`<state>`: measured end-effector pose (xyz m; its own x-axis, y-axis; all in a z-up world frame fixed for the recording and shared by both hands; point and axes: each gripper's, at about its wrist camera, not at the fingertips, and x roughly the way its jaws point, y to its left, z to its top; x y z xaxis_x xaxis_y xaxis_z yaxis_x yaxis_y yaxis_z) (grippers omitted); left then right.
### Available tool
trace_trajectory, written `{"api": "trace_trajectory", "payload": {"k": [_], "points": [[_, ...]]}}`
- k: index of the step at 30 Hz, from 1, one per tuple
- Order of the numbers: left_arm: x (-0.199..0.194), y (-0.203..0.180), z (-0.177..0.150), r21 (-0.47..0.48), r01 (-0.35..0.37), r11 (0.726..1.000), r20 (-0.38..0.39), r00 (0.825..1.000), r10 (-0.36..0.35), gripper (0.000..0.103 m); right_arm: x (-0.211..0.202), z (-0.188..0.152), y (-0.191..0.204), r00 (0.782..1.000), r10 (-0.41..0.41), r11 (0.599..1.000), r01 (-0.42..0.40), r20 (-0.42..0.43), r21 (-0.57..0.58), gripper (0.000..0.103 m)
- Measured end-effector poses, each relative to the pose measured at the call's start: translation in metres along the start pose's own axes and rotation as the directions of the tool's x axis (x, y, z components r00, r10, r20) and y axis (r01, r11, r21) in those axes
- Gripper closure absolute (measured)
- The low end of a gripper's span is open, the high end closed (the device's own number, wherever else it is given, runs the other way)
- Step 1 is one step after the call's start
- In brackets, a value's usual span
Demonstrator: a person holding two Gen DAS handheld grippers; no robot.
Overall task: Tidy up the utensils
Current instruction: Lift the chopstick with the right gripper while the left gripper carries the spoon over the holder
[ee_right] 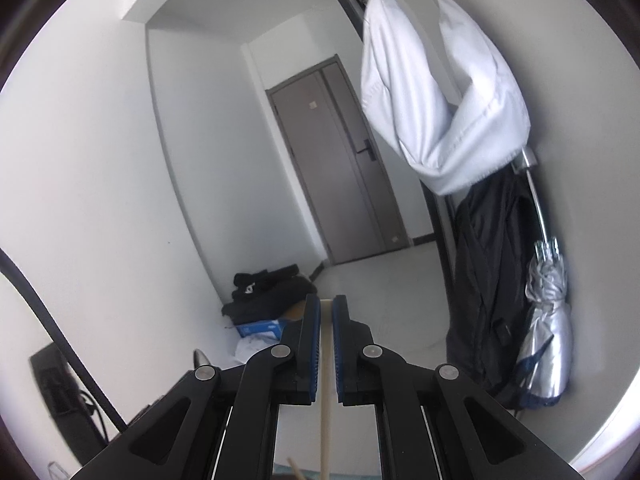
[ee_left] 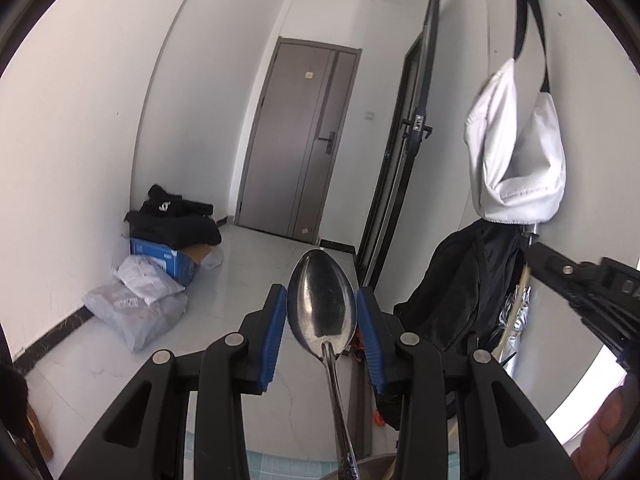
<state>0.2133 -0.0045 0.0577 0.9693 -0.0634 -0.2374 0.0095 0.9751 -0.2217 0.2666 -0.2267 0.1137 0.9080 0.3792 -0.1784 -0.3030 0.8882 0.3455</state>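
Note:
My left gripper (ee_left: 322, 294) is shut on a metal spoon (ee_left: 322, 312). Its blue pads (ee_left: 274, 328) press on both edges of the spoon's bowl, and the handle runs down toward a metal container rim (ee_left: 374, 462) at the bottom edge. In the right wrist view, my right gripper (ee_right: 327, 302) is shut on a pale wooden chopstick (ee_right: 326, 360) that stands upright between the pads. A second chopstick tip (ee_right: 297, 470) shows at the bottom. The right gripper (ee_left: 534, 250) also appears at the right of the left wrist view, with the chopstick (ee_left: 516, 312) hanging below it.
Both views look into a hallway with a grey door (ee_left: 300, 140). A white bag (ee_left: 516, 152), a black jacket (ee_left: 460, 292) and a silver umbrella (ee_right: 546, 320) hang at the right. Boxes, dark clothes and plastic bags (ee_left: 144, 304) lie on the floor at the left. A checked teal cloth (ee_left: 280, 466) shows below.

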Motion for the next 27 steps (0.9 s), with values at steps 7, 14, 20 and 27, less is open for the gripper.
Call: {"api": "trace_trajectory", "payload": {"k": [7, 14, 20, 27], "points": [[-0.001, -0.015, -0.015, 0.111, -0.002, 0.994, 0.028, 1.0, -0.001, 0.072, 0.008, -0.015, -0.004, 1.0, 0.001, 1.0, -0.001, 0.008, 0.004, 0.098], [-0.004, -0.021, -0.023, 0.161, 0.002, 0.987, 0.028, 1.0, -0.007, 0.072, 0.006, -0.023, 0.0, 1.0, 0.025, 0.999, -0.026, -0.011, -0.024, 0.098], [-0.011, -0.023, -0.028, 0.182, 0.012, 0.983, 0.007, 1.0, -0.014, 0.072, -0.004, -0.034, 0.01, 0.998, 0.057, 0.992, -0.06, -0.034, -0.108, 0.098], [-0.017, -0.025, -0.033, 0.207, 0.009, 0.978, -0.031, 1.0, -0.003, 0.071, -0.01, -0.047, 0.005, 0.993, 0.075, 0.993, -0.084, -0.093, -0.088, 0.098]]}}
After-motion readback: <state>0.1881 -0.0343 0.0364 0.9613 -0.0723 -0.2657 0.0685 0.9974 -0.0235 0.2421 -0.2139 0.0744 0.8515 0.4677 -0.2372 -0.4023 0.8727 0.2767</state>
